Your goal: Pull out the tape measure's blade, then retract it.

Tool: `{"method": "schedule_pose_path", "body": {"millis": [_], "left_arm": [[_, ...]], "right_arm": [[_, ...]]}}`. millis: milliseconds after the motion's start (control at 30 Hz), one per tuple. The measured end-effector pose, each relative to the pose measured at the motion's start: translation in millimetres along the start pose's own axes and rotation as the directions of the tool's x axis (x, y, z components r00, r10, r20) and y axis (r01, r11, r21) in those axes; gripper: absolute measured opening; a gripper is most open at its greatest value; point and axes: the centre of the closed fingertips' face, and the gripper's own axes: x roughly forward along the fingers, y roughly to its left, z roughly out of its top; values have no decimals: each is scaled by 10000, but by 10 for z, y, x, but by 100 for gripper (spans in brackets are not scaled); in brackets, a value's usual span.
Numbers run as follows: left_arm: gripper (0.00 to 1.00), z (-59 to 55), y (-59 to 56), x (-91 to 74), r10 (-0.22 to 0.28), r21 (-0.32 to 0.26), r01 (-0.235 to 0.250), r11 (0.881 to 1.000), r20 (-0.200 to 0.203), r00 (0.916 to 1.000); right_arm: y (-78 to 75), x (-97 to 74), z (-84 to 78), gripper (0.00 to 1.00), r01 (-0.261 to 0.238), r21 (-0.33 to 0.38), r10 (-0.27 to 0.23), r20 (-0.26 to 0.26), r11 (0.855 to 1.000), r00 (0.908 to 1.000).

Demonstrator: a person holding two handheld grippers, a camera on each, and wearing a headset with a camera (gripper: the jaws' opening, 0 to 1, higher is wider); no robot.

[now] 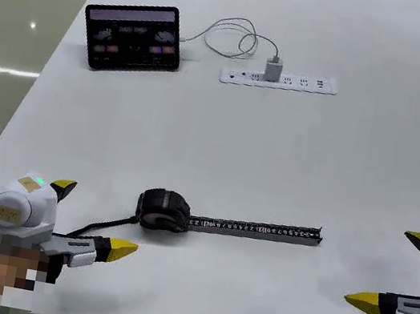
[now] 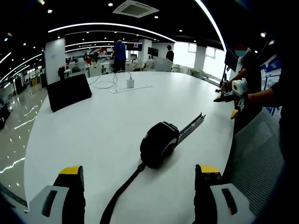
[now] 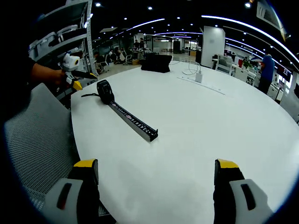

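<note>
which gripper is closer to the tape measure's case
The left gripper, whose open jaws face the case with its strap lying between them; the right gripper stands apart, beyond the blade tip.

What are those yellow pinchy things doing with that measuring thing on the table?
A person holds a gripper in each hand at a white table. A black tape measure lies between them, with its blade pulled partway out and resting flat. The left gripper is open beside the case, and the right gripper is open off past the blade's tip. Neither one is touching the tape measure.
</note>
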Motion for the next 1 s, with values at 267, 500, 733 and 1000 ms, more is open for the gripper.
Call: {"method": "schedule_pose_path", "body": {"millis": [267, 500, 733, 1000], "left_arm": [[100, -35, -13, -137, 54, -123, -54, 9999, -2, 10000], [100, -43, -19, -228, 37, -291, -36, 9996, 26, 10000], [100, -60, -53, -225, 84, -26, -85, 10000, -13, 10000], [100, -65, -72, -210, 14, 94, -13, 10000, -73, 10000]], "right_arm": [[36, -217, -111, 100, 226, 297, -229, 99, 9993, 9997], [72, -352, -165, 100, 343, 362, -345, 33, 9988, 9994], [76, -374, -183, 100, 386, 347, -387, 7, 9986, 9993], [52, -383, -174, 100, 507, 305, -509, 60, 9983, 9987]]}}
